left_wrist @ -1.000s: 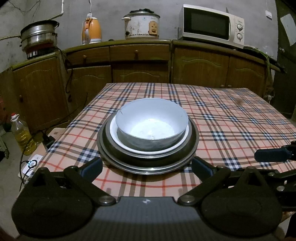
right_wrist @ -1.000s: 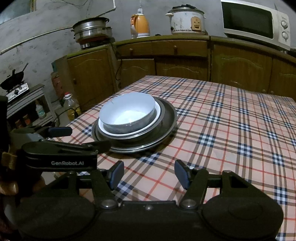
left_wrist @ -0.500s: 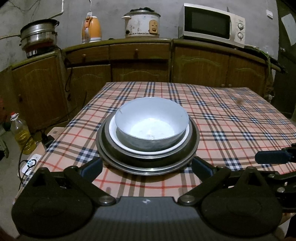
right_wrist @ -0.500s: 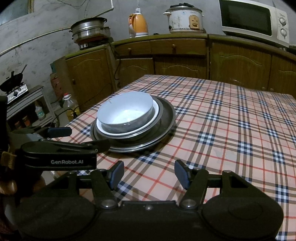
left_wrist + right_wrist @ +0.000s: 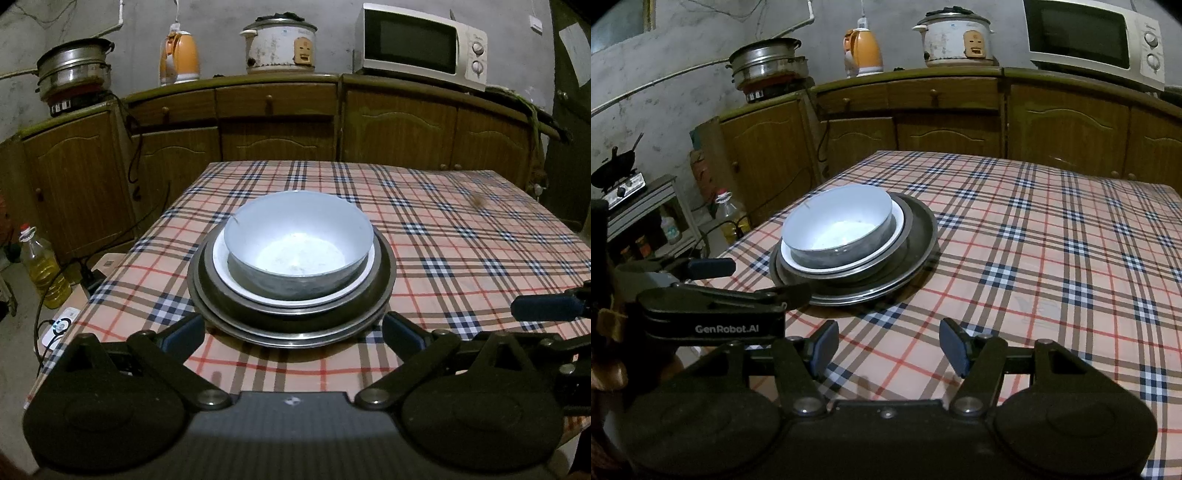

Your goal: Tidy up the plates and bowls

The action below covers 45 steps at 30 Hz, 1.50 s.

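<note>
A grey metal bowl (image 5: 297, 243) with a pale inside sits on a white plate (image 5: 236, 282), which rests in a wide metal plate (image 5: 207, 291) on the checked tablecloth (image 5: 461, 229). The stack also shows in the right wrist view: bowl (image 5: 838, 229), white plate (image 5: 898, 225), metal plate (image 5: 919, 240). My left gripper (image 5: 293, 330) is open and empty, just short of the stack's near edge; it shows in the right wrist view (image 5: 753, 280) too. My right gripper (image 5: 888, 345) is open and empty, over the cloth to the right of the stack.
Brown cabinets (image 5: 277, 122) run behind the table, carrying a microwave (image 5: 421, 44), rice cooker (image 5: 280, 40), orange kettle (image 5: 181, 55) and steel pot (image 5: 74, 70). An oil bottle (image 5: 44, 266) and cables lie on the floor at left. The table's near edge lies under the grippers.
Both grippers have drifted back slightly from the stack and stayed open. The bowl and plates have not moved.
</note>
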Each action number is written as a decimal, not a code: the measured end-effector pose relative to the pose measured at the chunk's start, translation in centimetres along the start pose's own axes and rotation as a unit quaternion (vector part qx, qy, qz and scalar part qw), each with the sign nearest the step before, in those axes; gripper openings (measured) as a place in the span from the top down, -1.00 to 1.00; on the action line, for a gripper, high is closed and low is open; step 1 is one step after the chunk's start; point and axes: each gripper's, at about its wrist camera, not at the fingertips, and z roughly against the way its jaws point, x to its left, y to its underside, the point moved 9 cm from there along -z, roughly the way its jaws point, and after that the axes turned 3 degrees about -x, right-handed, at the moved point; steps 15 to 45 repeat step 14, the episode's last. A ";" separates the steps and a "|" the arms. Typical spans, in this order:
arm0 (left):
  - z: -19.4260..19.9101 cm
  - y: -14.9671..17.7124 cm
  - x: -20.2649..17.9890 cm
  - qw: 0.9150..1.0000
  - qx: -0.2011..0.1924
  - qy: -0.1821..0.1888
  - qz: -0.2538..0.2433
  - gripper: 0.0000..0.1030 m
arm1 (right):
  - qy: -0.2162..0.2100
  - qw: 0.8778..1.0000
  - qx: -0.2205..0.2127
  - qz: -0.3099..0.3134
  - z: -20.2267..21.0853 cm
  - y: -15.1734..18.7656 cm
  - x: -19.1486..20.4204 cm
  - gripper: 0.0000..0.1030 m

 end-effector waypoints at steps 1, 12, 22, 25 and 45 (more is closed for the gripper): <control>0.0 0.0 0.0 1.000 0.000 0.000 0.000 -1.00 | 0.000 1.000 0.000 -0.001 0.0 0.0 0.0 -0.42; -0.2 0.1 0.0 1.000 0.003 -0.003 0.003 -1.00 | 0.002 1.000 -0.003 -0.009 0.3 -0.1 -0.4 -0.42; -0.2 0.1 0.0 1.000 0.003 -0.003 0.003 -1.00 | 0.002 1.000 -0.003 -0.010 0.3 -0.1 -0.4 -0.42; -0.2 0.1 0.0 1.000 0.003 -0.003 0.003 -1.00 | 0.002 1.000 -0.003 -0.010 0.3 -0.1 -0.4 -0.42; -0.2 0.1 0.0 1.000 0.003 -0.003 0.003 -1.00 | 0.002 1.000 -0.003 -0.010 0.3 -0.1 -0.4 -0.42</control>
